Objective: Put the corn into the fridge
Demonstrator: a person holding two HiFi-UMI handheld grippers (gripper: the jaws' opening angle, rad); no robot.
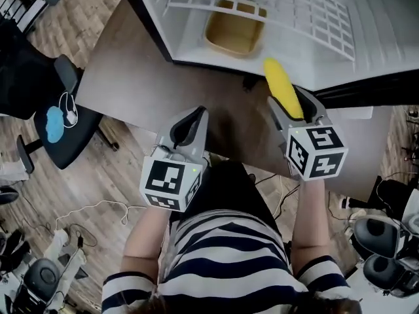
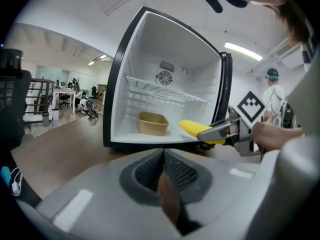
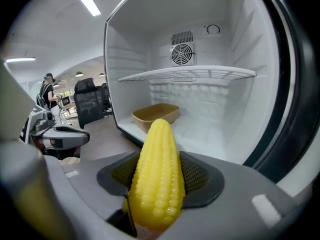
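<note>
A yellow corn cob (image 1: 282, 87) (image 3: 157, 174) is clamped in my right gripper (image 1: 294, 113), tip pointing at the open fridge (image 1: 340, 51); its tip hangs over the fridge's front lip. The same corn (image 2: 196, 130) shows at the fridge floor edge in the left gripper view. The fridge (image 3: 210, 99) is white inside with a wire shelf (image 3: 190, 74) and a tan tray (image 3: 155, 115) on its floor. My left gripper (image 1: 188, 128) (image 2: 163, 176) is shut with nothing between its jaws, held over the brown table short of the fridge, left of the right one.
The fridge stands on a brown table (image 1: 144, 84). A black office chair (image 1: 62, 120) with a blue cushion is on the wooden floor at left. The tan tray (image 1: 236, 31) sits at the fridge floor's left. Another person (image 2: 272, 96) stands far off.
</note>
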